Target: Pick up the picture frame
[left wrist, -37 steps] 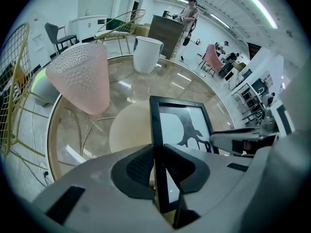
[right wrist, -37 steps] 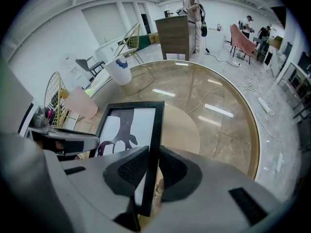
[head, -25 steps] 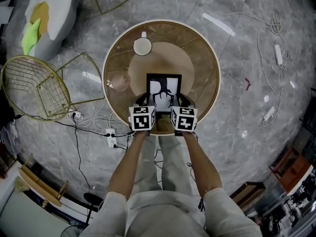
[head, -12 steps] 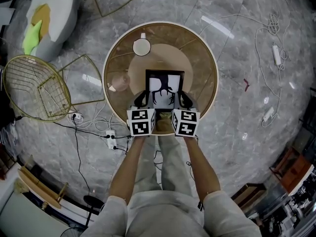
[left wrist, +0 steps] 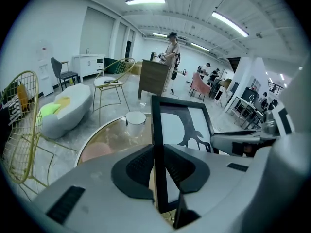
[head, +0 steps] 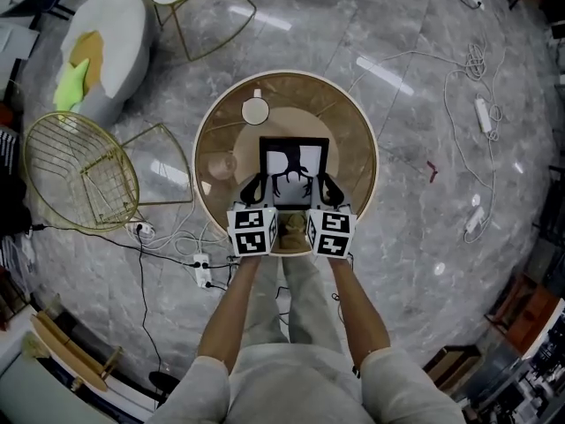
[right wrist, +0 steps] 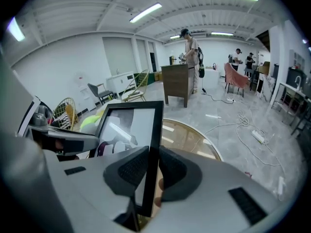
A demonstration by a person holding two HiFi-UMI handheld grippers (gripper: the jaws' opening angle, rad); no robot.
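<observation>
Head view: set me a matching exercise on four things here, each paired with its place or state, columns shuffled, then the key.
1 picture frame
2 white cup
3 gold wire chair
4 left gripper

A on the floor, left of the round table
B shut on the frame's left edge
C on the tabletop's far side
D gripped at both side edges

Pairs: 1-D, 2-C, 3-A, 4-B

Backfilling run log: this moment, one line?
left gripper: shut on picture frame | right gripper: shut on picture frame | picture frame: held tilted over table
</observation>
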